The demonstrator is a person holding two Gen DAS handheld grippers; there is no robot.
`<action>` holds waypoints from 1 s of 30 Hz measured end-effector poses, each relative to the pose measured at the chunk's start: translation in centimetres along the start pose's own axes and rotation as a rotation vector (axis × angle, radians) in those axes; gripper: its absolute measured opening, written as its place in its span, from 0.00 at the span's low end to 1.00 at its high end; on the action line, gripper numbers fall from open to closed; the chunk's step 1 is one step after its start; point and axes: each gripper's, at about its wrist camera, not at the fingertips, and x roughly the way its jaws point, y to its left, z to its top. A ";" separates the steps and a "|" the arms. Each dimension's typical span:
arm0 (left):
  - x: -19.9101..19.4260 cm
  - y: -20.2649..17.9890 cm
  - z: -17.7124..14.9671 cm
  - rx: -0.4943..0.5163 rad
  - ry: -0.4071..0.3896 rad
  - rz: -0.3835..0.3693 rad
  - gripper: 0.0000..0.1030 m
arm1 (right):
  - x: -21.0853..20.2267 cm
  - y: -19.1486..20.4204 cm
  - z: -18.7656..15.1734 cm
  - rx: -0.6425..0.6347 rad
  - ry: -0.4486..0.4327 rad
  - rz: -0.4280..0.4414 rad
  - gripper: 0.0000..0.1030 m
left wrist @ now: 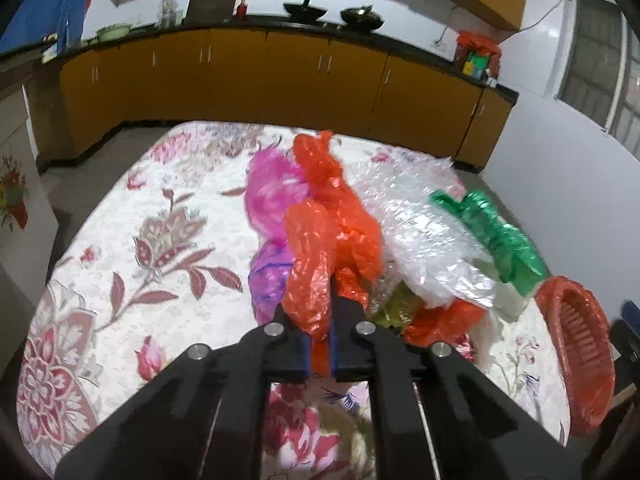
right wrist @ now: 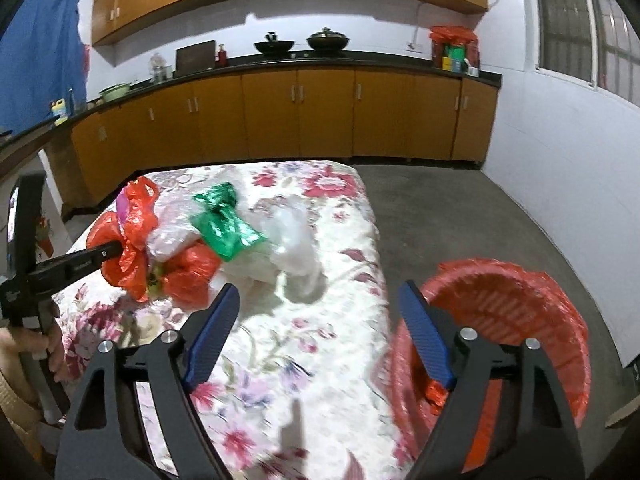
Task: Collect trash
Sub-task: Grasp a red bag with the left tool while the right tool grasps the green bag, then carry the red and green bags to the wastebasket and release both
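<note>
Plastic is heaped on a floral-clothed counter (left wrist: 120, 248). An orange bag (left wrist: 328, 240) is clamped between the clenched fingers of the left gripper (left wrist: 321, 344), at 12 o'clock from them in the left wrist view. A pink bag (left wrist: 268, 196) lies touching it at 10 o'clock, clear wrap (left wrist: 416, 232) and a green bag (left wrist: 500, 236) at 2 o'clock. The right gripper (right wrist: 320, 332) is held with fingers spread wide, grasping nothing, over the counter's edge. A red basket (right wrist: 520, 300) is seen at 3 o'clock beside the counter.
</note>
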 end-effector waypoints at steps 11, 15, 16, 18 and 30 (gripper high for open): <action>-6.0 2.1 0.9 0.024 -0.128 0.013 0.07 | 6.4 4.4 4.5 0.010 0.020 0.119 0.53; -7.0 3.0 1.2 0.009 -0.147 0.021 0.07 | 8.8 5.3 5.3 0.010 0.057 0.127 0.44; -7.2 3.4 1.4 0.004 -0.152 0.022 0.07 | 9.2 5.4 5.2 0.015 0.068 0.134 0.42; -7.5 3.8 1.5 -0.002 -0.160 0.023 0.07 | 9.9 5.4 4.8 0.029 0.094 0.150 0.36; -8.3 4.0 1.9 -0.008 -0.182 0.008 0.07 | 10.6 5.2 3.9 0.027 0.138 0.152 0.22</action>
